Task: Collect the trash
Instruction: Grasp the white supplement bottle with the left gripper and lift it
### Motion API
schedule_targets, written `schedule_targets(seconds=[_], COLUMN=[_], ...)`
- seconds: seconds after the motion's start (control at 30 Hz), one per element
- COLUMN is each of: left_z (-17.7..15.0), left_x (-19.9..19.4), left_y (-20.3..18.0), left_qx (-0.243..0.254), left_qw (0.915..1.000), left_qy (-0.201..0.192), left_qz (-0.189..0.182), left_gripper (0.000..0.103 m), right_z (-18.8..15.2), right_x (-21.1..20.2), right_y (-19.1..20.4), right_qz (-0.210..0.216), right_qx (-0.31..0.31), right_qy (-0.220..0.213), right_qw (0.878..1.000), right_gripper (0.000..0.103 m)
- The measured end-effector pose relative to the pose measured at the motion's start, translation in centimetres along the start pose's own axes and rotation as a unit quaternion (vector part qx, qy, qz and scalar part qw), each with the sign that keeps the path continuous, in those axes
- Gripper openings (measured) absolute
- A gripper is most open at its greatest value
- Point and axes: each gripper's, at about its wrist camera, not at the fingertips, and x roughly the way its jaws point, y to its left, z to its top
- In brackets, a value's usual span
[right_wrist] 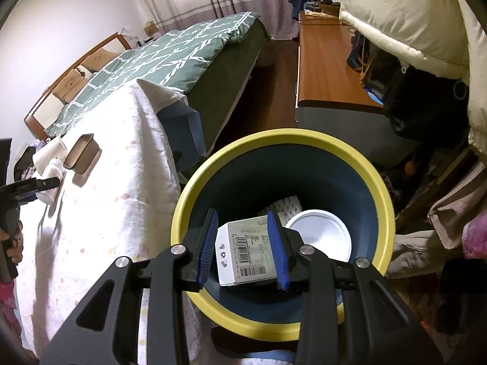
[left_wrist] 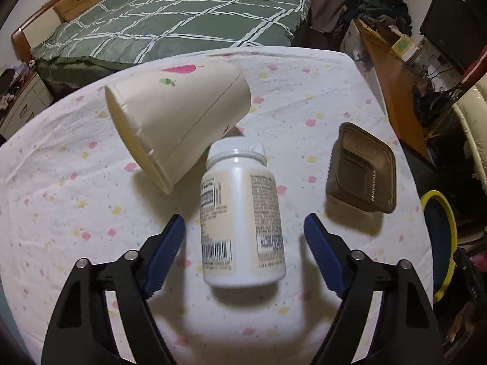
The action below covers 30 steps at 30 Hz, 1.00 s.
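on the table (left_wrist: 76,182), covered with a flowered white cloth, we see a white pill bottle (left_wrist: 242,216) lying on its side, cap pointing away from us. our left gripper (left_wrist: 243,234) straddles it with the blue pads standing clear on both sides, so the jaws are apart and touching nothing. just beyond the bottle's cap, to its left, a cream paper cup (left_wrist: 179,124) lies tipped over with its rim toward us. to the right of the bottle, well apart from it, a brown plastic tray (left_wrist: 362,170) sits on the cloth.

beside the table stands a blue trash bin (right_wrist: 304,140) with a yellow rim. our right gripper (right_wrist: 243,246) hangs over the bin's mouth, its pads clamped on a small white carton (right_wrist: 243,249) printed with barcodes. down inside the bin lie a round white lid (right_wrist: 322,234) and a white quilted sheet (right_wrist: 286,206), partly hidden behind the carton. from this view the brown tray appears farther along the table from the bin.
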Motion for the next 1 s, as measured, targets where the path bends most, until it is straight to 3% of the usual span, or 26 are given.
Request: schedule_targets(seconds=[0.3, 0.57, 1.0], left_z=[1.0, -1.6, -11.6], left_x=[0.4, -1.1, -8.4], left_y=[0.1, 0.6, -0.7], left_qx=[0.000, 0.008, 0.064], left_qw=[1.0000, 0.9999, 0.9947], left_qy=[0.006, -0.008, -0.063], left_qz=[0.006, -0.009, -0.050], left_gripper=[0.048, 0.047, 0.047], right_z=[-0.1, -0.4, -2.0], right_x=[0.1, -0.2, -1.7], right_y=[-0.2, -0.1, 0.0], right_qz=[0.001, 0.002, 0.001], right_qx=[0.000, -0.003, -0.014], right_qy=[0.002, 0.002, 0.000], right_qw=[1.000, 1.000, 1.000], right_gripper=[0.032, 0.032, 0.032])
